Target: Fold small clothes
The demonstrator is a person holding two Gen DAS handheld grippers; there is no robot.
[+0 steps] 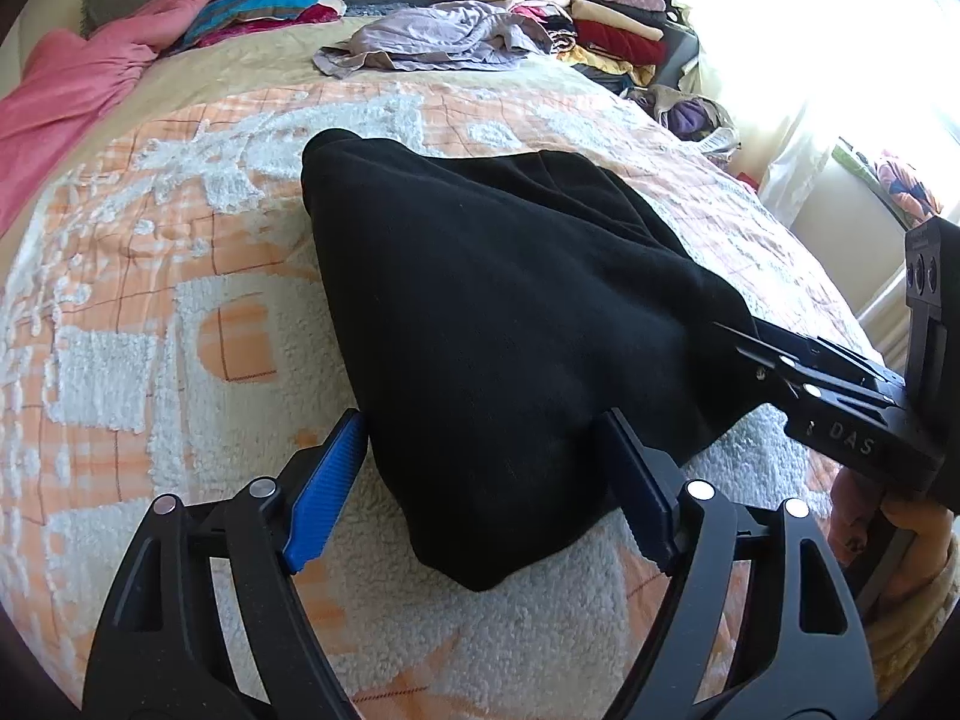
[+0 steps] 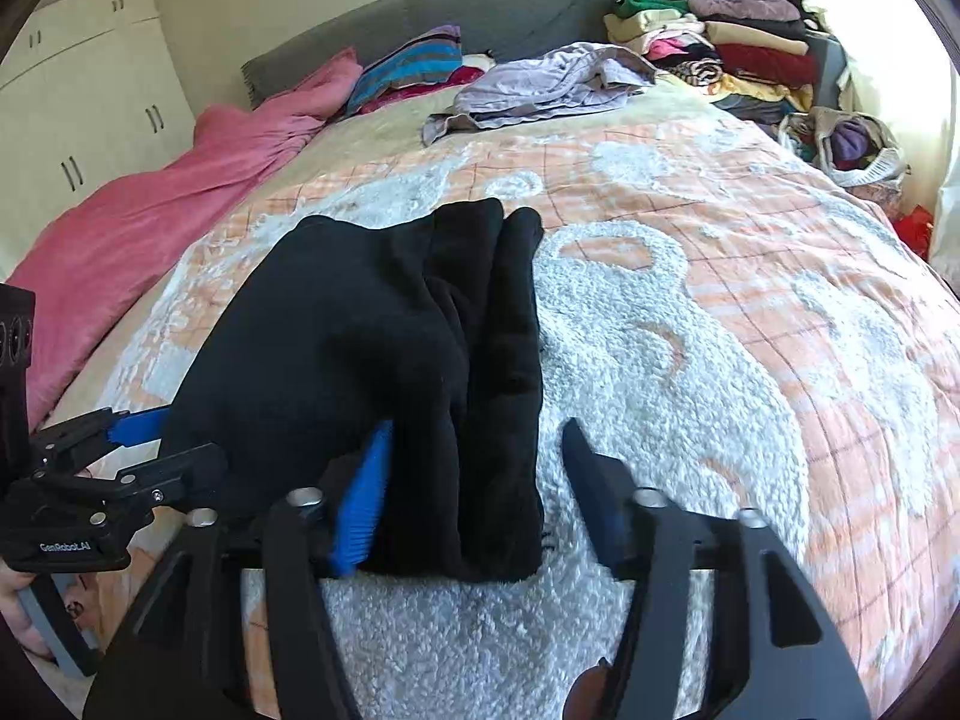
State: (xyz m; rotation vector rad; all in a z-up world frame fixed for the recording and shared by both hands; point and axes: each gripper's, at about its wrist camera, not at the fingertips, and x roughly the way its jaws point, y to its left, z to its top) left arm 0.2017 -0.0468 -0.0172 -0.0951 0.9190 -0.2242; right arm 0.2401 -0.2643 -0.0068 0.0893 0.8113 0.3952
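Item: black garment (image 1: 498, 312), folded, lying mid-bed on the bedspread (image 1: 150, 276); left tongs (image 1: 480, 498) apart, straddling its near left corner; right tongs (image 2: 474, 498) apart at its near right edge, nothing clamped; advised: both near corners to be pinched evenly before folding.

An orange-and-white tufted bedspread (image 2: 690, 330) covers the bed, with a grey padded headboard (image 2: 510, 6) at its far end. A pink blanket (image 2: 180, 204) lies along the left side, running up to a striped pillow (image 2: 408, 69) (turquoise, purple and brown bands), and a crumpled lilac garment (image 2: 540, 87) sits near the head of the bed. At the far right corner rises a stack of folded clothes (image 2: 738, 42) in many colours, and cream wardrobe doors (image 2: 78, 96) with dark handles stand to the left.
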